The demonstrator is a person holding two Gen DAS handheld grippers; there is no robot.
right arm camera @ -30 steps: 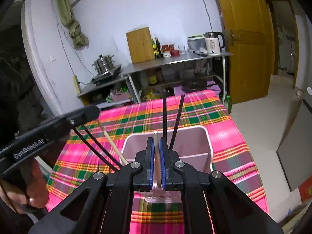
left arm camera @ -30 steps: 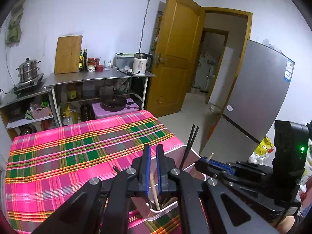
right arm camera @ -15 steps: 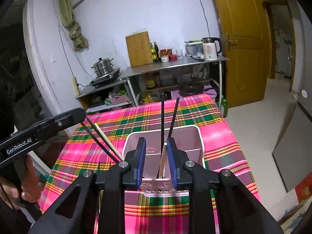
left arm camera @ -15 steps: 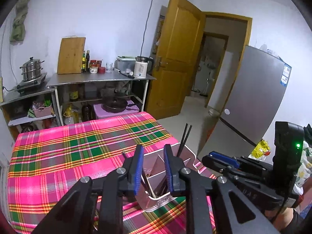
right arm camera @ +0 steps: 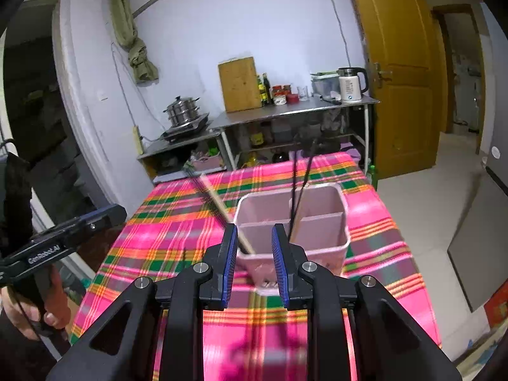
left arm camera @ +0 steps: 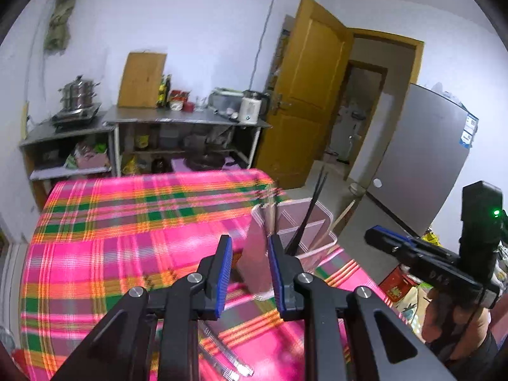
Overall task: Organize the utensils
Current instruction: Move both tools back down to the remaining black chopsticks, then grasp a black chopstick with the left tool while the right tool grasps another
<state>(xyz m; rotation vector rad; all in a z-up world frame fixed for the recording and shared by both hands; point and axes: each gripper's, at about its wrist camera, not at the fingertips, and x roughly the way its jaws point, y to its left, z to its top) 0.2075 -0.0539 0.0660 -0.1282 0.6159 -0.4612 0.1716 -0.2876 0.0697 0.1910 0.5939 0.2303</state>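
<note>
Left tongs (left arm camera: 249, 273) stood partly open, empty. Right tongs (right arm camera: 253, 265) same, gripping nothing. Pink divided holder (right arm camera: 317, 222) sat on plaid-covered counter (right arm camera: 158, 231), black chopsticks (right arm camera: 297, 197) and wooden chopstick (right arm camera: 222, 211) standing inside.

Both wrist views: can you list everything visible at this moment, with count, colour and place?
utensil holder: one, pink, divided, on the tablecloth
black chopsticks: at least two, standing in the holder
wooden chopstick: one, tan, leaning out over the holder's left rim
tablecloth: one, pink-green plaid, covering the table
cutting board: one, wooden, against the wall on the steel shelf
kettle: one, white, shelf's right end
steamer pot: one, steel, on the lower stand
door: one, yellow-brown, open
fridge: one, grey, right of the table
left gripper: fingers apart, empty
right gripper: fingers apart, empty
</note>
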